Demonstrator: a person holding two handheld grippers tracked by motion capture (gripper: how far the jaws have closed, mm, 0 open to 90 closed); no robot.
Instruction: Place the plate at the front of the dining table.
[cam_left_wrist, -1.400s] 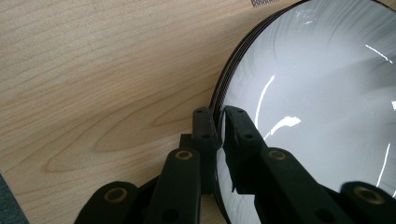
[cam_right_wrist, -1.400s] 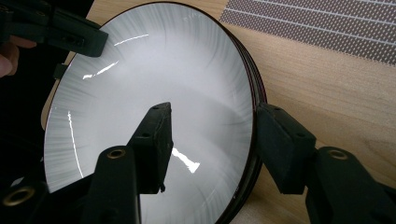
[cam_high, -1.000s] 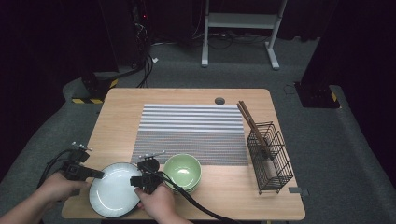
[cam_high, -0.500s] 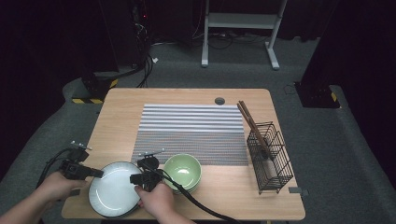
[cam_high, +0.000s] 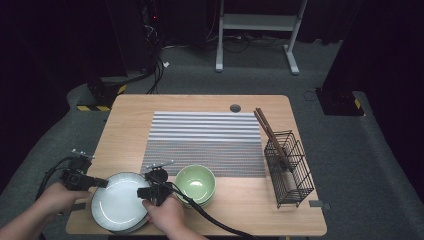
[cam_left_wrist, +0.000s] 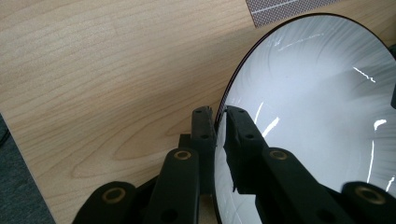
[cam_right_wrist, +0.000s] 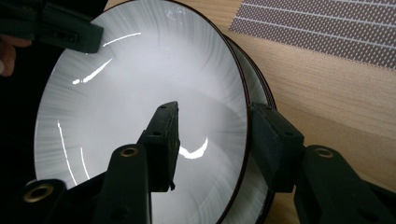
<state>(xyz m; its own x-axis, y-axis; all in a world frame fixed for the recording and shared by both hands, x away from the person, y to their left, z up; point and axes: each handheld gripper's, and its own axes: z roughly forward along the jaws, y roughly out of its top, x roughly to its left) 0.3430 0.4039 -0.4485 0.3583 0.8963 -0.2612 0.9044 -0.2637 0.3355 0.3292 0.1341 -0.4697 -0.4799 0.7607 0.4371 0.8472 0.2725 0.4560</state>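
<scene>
Nothing has shifted much since the earlier frames: both hands sit in the same spots at the near left corner of the tabletop (cam_high: 130, 120), and the white plate (cam_high: 119, 201) lies where it lay.

Taking the plate as the landmark: the left tool (cam_high: 102, 183) comes in from the plate's left side, and its jaws are pinched together on the plate's dark rim, one jaw above the rim and one below, as the left gripper view (cam_left_wrist: 218, 122) shows. The plate itself sits at the near edge of the tabletop, its left edge tipped up off a second plate (cam_right_wrist: 261, 88) stacked beneath it.

At the plate's right side the right tool (cam_high: 141, 192) straddles the rim with its jaws apart: in the right gripper view (cam_right_wrist: 212, 122) one jaw hovers over the white face and the other sits outside the rim, with a gap on the inner side, so it is not clamped.

Just right of the plate stands a green bowl (cam_high: 195, 181), close but not touching as far as can be seen. Beyond the plate, farther from the person, lies a striped mat (cam_high: 205, 135). Well to the right of the plate a black wire basket (cam_high: 290, 167) holds brown chopsticks (cam_high: 267, 131) that lean out over its top.
</scene>
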